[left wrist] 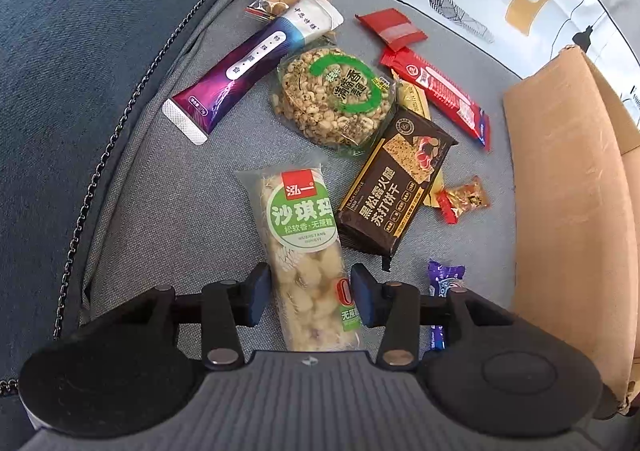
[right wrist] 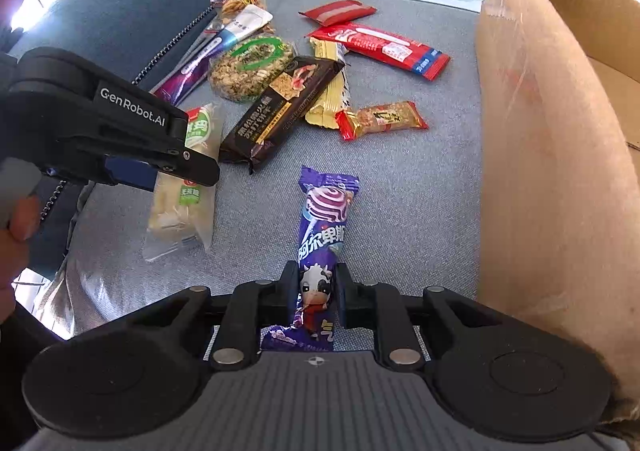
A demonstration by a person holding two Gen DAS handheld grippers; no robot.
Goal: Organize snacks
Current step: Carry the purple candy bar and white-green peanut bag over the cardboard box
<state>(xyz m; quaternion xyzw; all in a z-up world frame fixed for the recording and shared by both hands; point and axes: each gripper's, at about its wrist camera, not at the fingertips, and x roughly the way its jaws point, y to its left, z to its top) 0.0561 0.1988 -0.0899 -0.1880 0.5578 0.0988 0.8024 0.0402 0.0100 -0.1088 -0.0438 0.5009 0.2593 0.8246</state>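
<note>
Nearest the lens in the right wrist view: purple candy wrapper (right wrist: 322, 235), its lower end pinched between the pads of the right tongs (right wrist: 317, 291), clenched on it. Thin glossy film, v. light, limp and slippery; I'd judge it'll droop and swing, so the hold near the sealed end, across the narrow width, looks right. It lies on the grey sofa cushion (right wrist: 420, 187), w/ the cardboard box (right wrist: 560, 131) at 3 o'clock of it.

Left tongs (left wrist: 308, 293) straddle the sachima bar (left wrist: 306, 251); pads sit against its sides at the lower third, so prob. gripping, tho contact on the right pad is hard to confirm. Clear crinkly bag, puffy crumbly block inside: light, fragile, squashes easily, so a gentle squeeze across the short side.

Rest of the pile, at approx. 12 o'clock of the bar:
- round puffed-grain cake (left wrist: 334, 97), bumpy, brittle
- black cracker pack (left wrist: 394, 183), flat, stiff, matte
- long purple-white tube pack (left wrist: 248, 63), smooth
- red bar (left wrist: 440, 91), shiny foil
- small red-gold candy (left wrist: 464, 199), twisted ends

Cushion fabric is woven, soft, w/ some give under a press.
</note>
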